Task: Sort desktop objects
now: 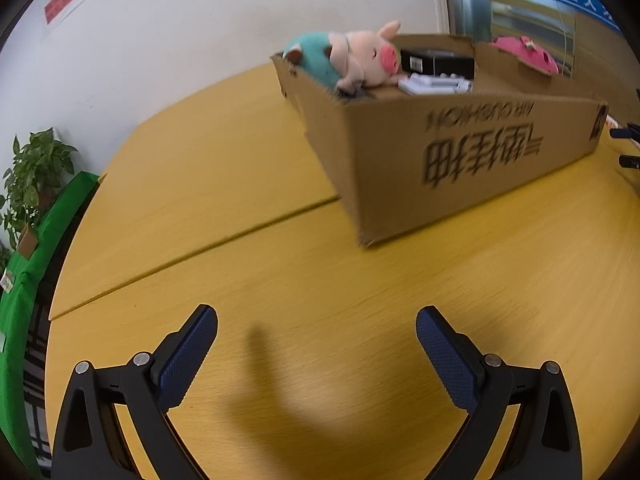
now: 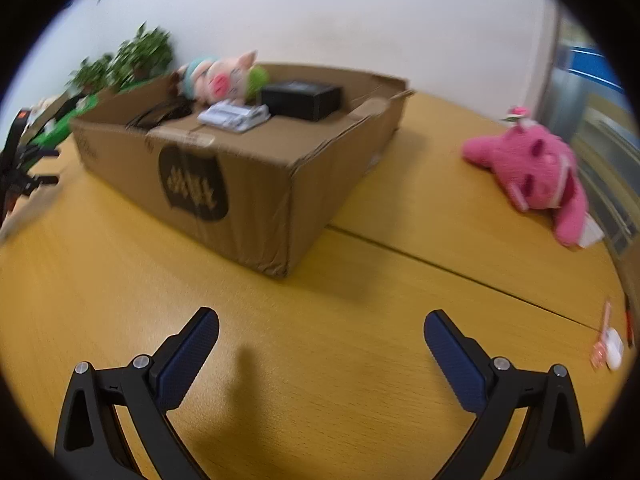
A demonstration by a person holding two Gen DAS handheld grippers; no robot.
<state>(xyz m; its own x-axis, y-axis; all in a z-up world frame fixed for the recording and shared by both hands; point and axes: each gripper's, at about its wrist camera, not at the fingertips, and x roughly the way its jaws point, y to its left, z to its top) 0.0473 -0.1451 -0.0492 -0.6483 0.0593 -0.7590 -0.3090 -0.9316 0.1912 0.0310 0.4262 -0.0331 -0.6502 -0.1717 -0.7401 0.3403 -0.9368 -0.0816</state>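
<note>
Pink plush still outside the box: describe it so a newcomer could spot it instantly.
Start at the open cardboard box on the yellow table. In the right wrist view, look right of the box, across the table seam, toward the far edge by the window: the pink plush lies there alone on the tabletop. The other plush, a pale pig, sits inside the box; this one is solid hot pink.

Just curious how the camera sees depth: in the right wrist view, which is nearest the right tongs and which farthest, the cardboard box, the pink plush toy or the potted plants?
1. Cardboard box, straight ahead.
2. Pink plush toy, far right.
3. Potted plants, back left.
</note>
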